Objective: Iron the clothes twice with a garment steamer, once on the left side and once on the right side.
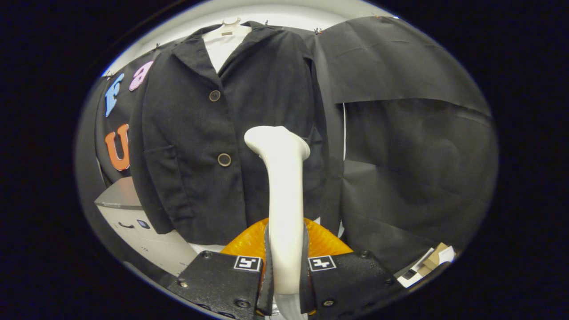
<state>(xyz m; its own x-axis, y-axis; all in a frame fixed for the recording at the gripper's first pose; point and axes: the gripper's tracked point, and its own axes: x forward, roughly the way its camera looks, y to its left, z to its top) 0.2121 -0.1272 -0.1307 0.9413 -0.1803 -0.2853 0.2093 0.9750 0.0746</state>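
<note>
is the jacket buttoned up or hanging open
Buttoned. The dark jacket hangs closed on its hanger, front edges overlapped, two buttons fastened. The gripper is shut on the steamer in front of it.

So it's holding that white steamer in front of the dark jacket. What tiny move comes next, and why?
Probably ease the white garment steamer, clamped between the gripper fingers, forward toward the dark buttoned jacket. Its head sits at mid-height beside the lower button; whether it touches the cloth is unclear.

Fisheye cam rides the hand-held gripper (284, 275), low and tilted upward along its fingers, facing the jacket (222, 133) hanging close ahead, far-left.
</note>
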